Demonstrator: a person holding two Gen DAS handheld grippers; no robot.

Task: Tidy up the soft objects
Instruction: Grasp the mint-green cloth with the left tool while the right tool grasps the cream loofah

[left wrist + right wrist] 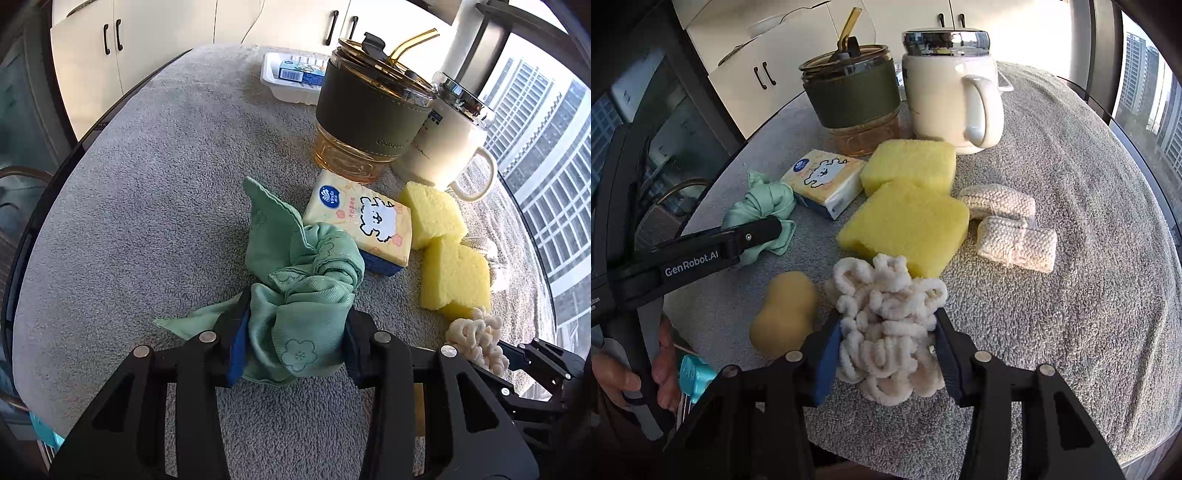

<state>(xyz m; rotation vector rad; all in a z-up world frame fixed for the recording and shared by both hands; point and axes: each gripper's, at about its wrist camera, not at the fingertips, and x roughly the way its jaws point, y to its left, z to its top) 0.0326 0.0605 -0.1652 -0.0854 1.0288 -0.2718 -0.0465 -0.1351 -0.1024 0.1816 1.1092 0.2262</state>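
Judging progress: sorting appears barely begun. The crumpled mint-green woven cloth (295, 295) is clamped between the pads of the left hand-held gripper (293, 343) at the near table (129, 221) edge; the cream looped chenille bundle (886, 325) is pinched by the right hand-held gripper (886, 350). Left loose on the grey fleece-covered table: two porous yellow block sponges (905, 218), two knitted cream pads (1008, 221), a rounded tan sponge (783, 314), a soft tissue pack (827, 181). No collection spot is identified.
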